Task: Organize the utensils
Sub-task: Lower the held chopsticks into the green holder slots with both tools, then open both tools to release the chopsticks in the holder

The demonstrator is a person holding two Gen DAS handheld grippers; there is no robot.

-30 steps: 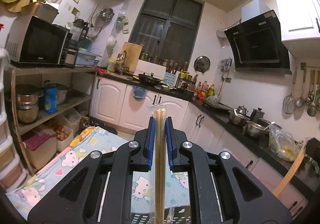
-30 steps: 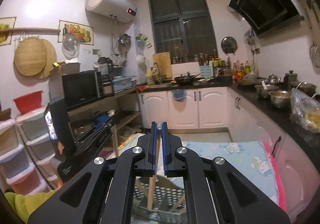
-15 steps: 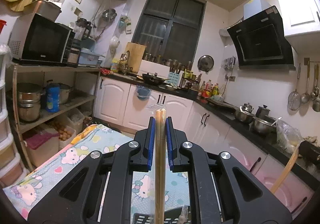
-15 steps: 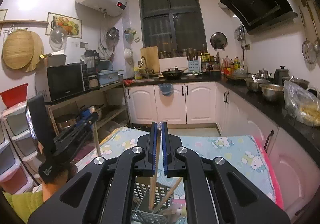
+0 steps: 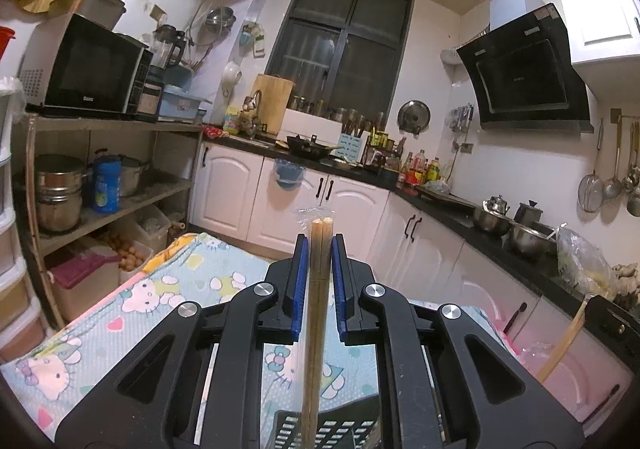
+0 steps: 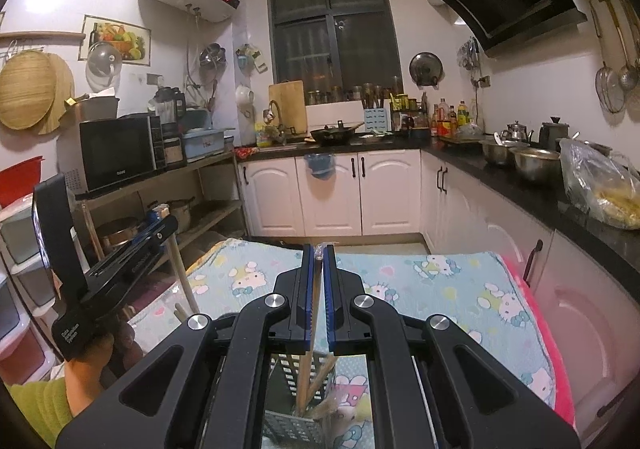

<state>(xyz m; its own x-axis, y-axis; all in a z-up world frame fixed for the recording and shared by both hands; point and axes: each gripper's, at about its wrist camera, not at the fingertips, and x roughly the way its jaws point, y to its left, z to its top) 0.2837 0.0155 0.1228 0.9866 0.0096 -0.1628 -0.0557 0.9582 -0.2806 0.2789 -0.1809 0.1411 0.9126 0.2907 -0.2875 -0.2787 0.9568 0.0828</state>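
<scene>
Left claw (image 5: 320, 245) clamping wrapped chopsticks (image 5: 318, 289), slotted basket (image 5: 320, 429) beneath

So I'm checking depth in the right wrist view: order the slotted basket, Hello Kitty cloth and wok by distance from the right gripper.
From the right gripper:
1. Slotted basket, directly below.
2. Hello Kitty cloth, spread ahead.
3. Wok, far counter.
</scene>
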